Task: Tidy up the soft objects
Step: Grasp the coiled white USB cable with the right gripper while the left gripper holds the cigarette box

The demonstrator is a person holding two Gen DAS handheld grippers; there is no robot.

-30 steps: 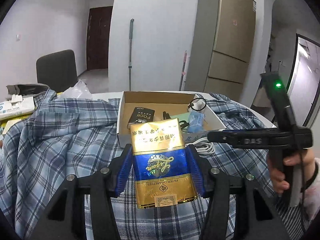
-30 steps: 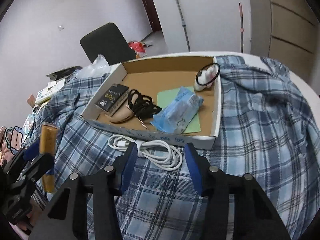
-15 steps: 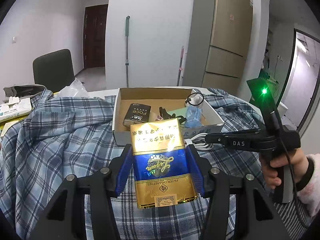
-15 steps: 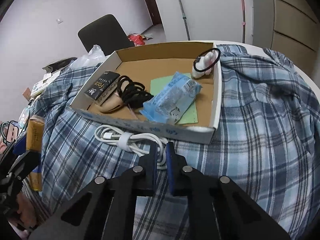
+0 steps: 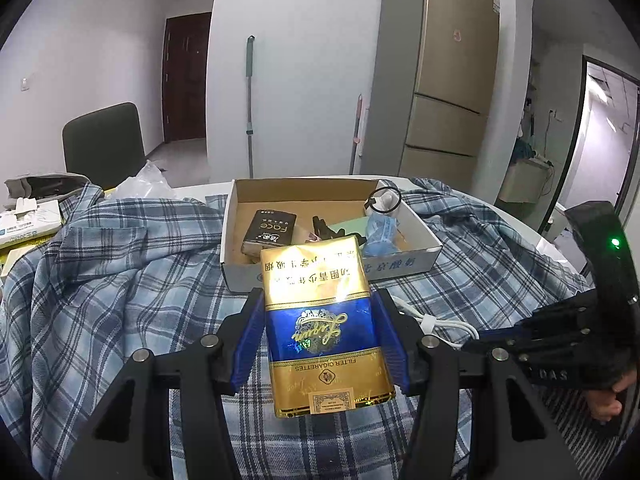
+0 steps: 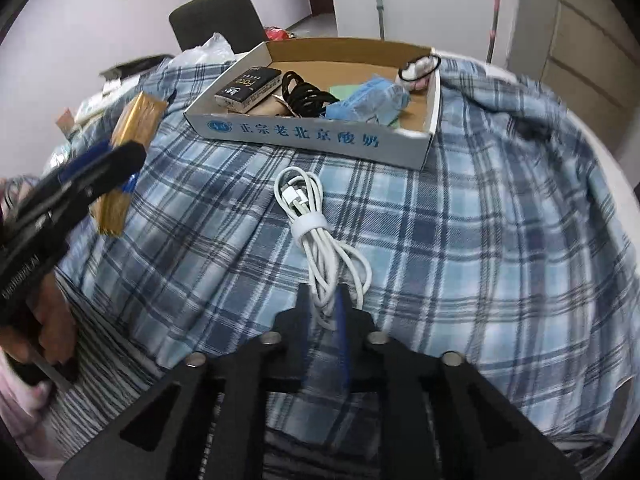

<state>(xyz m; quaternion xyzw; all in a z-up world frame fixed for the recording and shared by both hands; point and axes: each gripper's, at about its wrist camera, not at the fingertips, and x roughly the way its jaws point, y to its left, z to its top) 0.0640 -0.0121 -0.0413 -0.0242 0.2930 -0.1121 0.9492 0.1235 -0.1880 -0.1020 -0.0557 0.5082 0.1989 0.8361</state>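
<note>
The right gripper [image 6: 325, 304] is clamped on the near loops of the coiled white charging cable [image 6: 316, 220], which trails over the blue plaid cloth [image 6: 460, 240] just before the near wall of the shallow white cardboard box [image 6: 304, 136]. It should probably lift high enough that the dangling coil clears that wall. The left gripper [image 5: 320, 340] grips a glossy gold-and-blue cigarette pack [image 5: 320, 320], upright, short of the box's near-left corner.
</note>
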